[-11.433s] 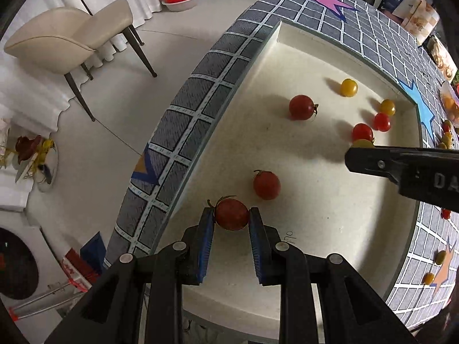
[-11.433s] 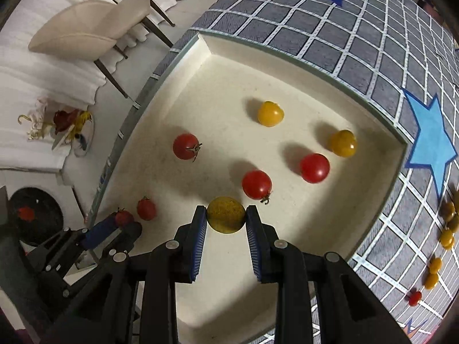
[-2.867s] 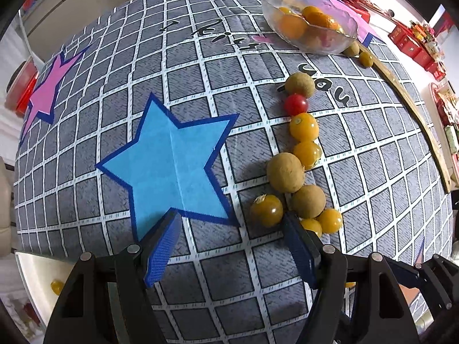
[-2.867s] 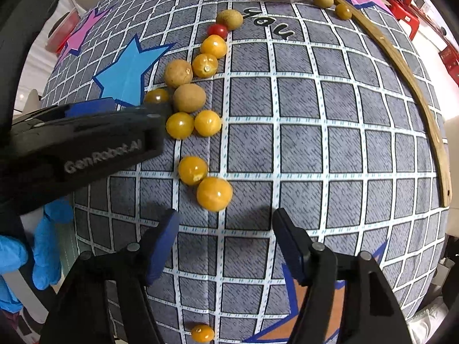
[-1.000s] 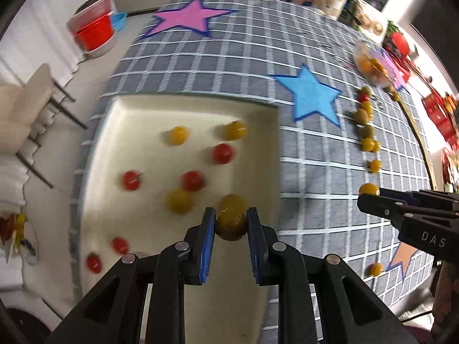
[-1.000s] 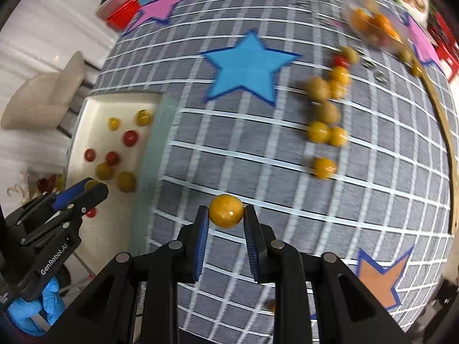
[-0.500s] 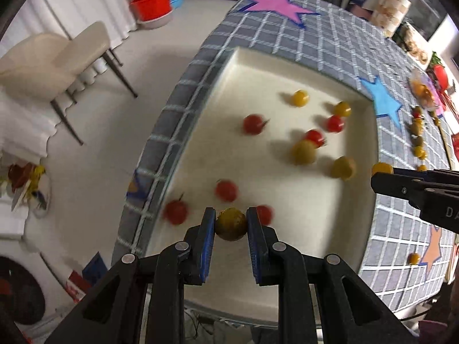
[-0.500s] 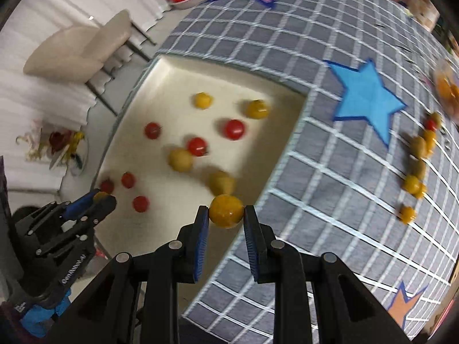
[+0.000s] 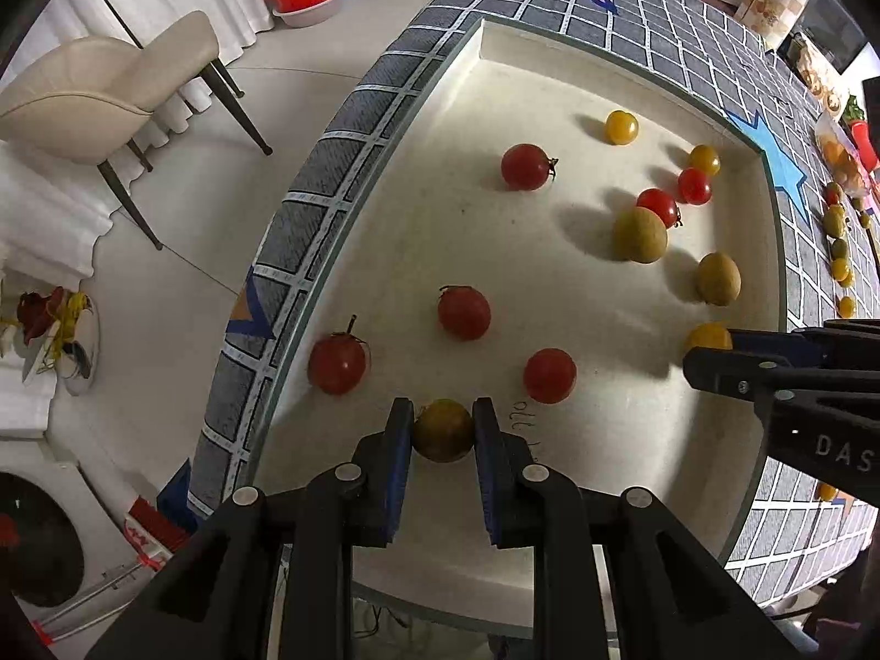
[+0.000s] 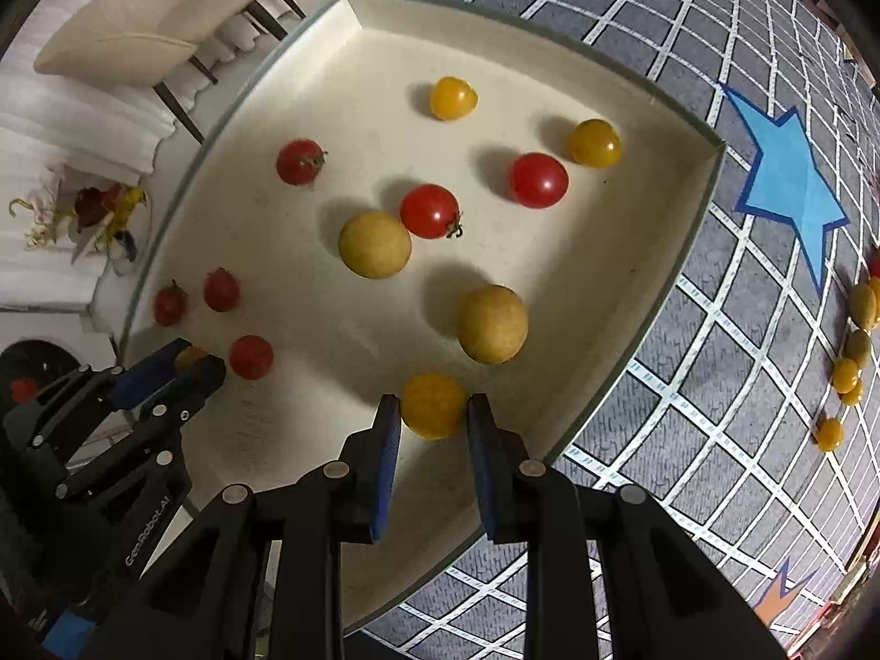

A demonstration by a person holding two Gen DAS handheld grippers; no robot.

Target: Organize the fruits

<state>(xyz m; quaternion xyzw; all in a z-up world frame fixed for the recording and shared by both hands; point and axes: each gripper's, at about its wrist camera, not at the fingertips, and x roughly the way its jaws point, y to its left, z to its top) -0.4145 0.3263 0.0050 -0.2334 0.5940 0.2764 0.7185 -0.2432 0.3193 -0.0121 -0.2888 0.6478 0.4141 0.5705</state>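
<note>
Left wrist: left tool [image 9: 443,429] grips brownish fruit [image 9: 443,430]; right tool [image 10: 432,412] grips yellow tomato [image 10: 433,405] over tray [image 10: 605,253].

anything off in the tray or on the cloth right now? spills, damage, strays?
Nothing stands out. Fruit in the cream tray sits loose but whole, no spills. The left gripper and right gripper each hold a yellowish fruit over the tray. A row of fruits on the checked cloth awaits sorting.
</note>
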